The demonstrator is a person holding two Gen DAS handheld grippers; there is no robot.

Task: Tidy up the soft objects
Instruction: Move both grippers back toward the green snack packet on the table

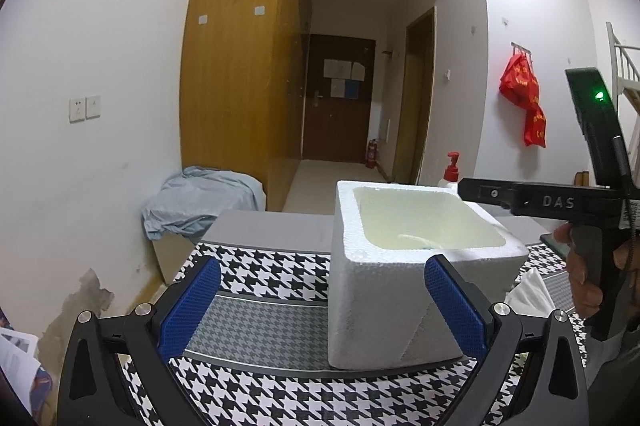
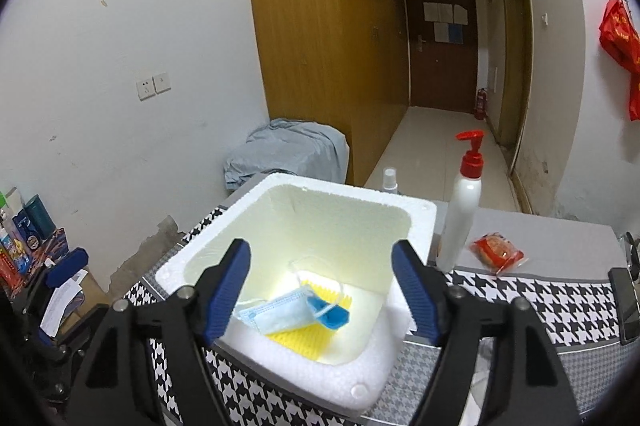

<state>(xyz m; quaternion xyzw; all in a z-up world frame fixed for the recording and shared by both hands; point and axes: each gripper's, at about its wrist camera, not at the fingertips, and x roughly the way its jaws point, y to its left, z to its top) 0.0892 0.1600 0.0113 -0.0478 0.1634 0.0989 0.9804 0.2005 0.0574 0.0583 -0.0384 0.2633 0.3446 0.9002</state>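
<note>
While both grippers gape empty, the right gripper (image 2: 320, 286) hangs over a grainy foam box (image 2: 416, 222). Between its fingers lie a pleated blue mask (image 2: 276, 314) and ridged yellow pad (image 2: 304, 340); a smooth pump bottle (image 2: 460, 214) stands beyond the right finger. The box fills the left gripper (image 1: 320, 306) gap.

One white foam box (image 2: 296, 306) stands on the houndstooth cloth. Inside it lie one blue face mask (image 2: 276, 312), one yellow ridged mat (image 2: 304, 340) and one folded blue piece (image 2: 332, 314). Right of the box: one red-pump bottle (image 2: 460, 222) and one red snack packet (image 2: 498, 252). Behind the box: one small spray bottle (image 2: 389, 179).
</note>
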